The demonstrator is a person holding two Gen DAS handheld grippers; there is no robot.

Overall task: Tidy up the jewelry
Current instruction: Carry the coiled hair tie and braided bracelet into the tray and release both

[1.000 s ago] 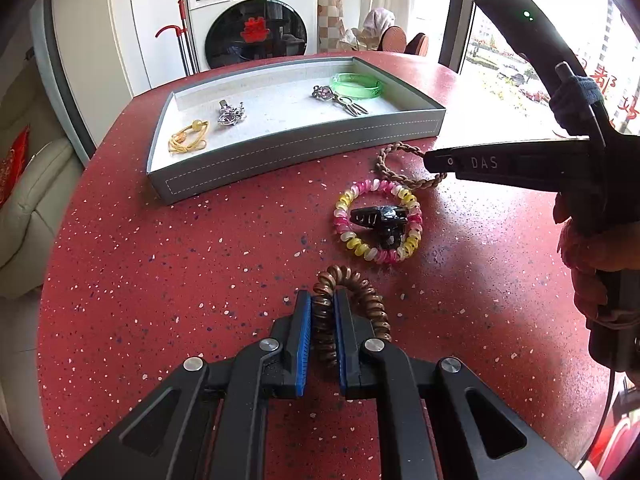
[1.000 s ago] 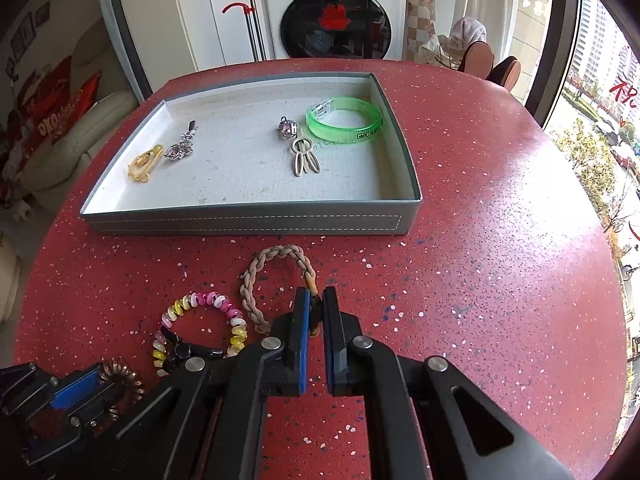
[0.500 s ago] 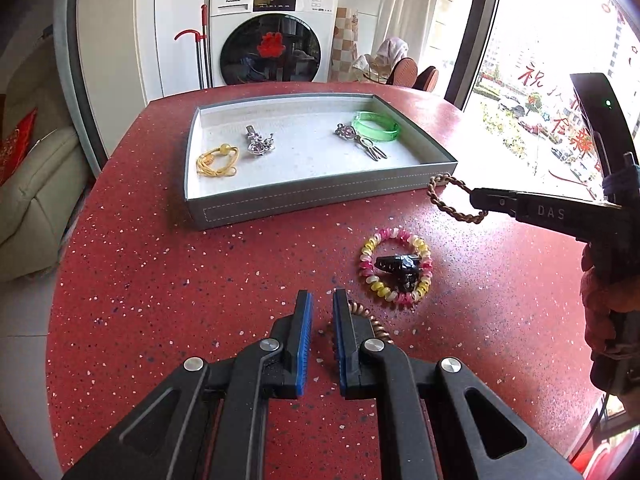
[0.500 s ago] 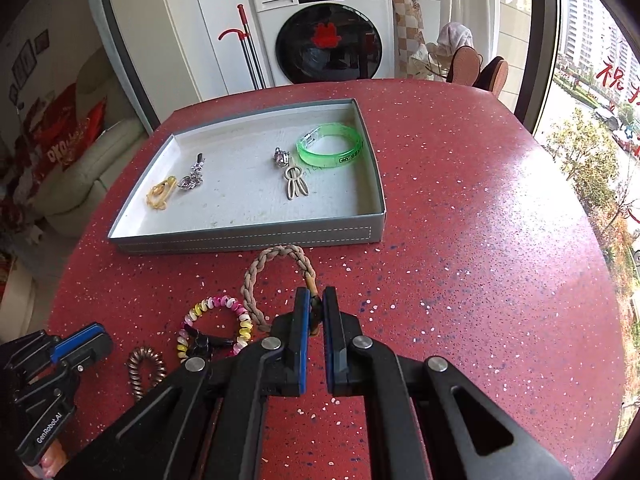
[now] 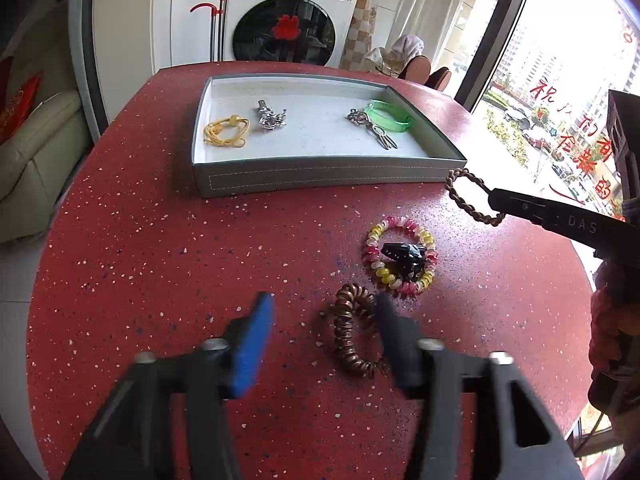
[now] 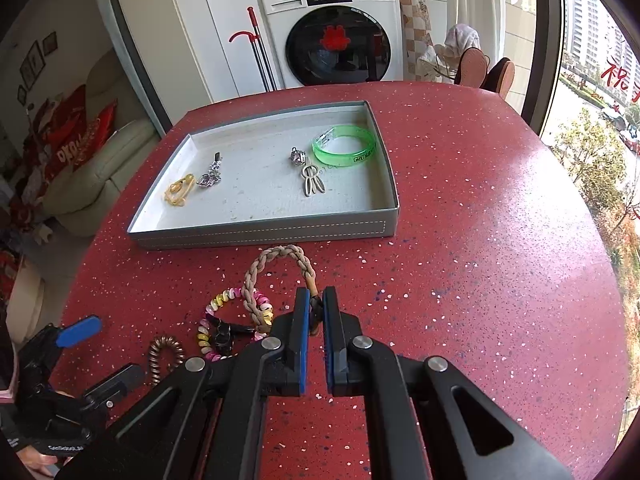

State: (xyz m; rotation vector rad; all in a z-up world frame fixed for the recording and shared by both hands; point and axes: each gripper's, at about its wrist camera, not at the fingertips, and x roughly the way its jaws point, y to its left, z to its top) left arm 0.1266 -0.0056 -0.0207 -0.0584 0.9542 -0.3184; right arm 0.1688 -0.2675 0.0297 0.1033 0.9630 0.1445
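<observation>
A home, by the look: front-loading washing machine (image 6: 335, 36) at the far wall, cream sofa (image 6: 96, 168) far left, round red speckled table (image 6: 480, 240) near a tall window (image 5: 560, 100).

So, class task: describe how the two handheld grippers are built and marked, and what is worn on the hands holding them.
Both the left gripper and right gripper are matte black, with angular cut-out finger arms, silver pivot bolts and blue pads. Seen from the side, the right one bears white "DAS" lettering; the left one's body carries small white text. Neither hand shows clearly enough to tell what is worn.
</observation>
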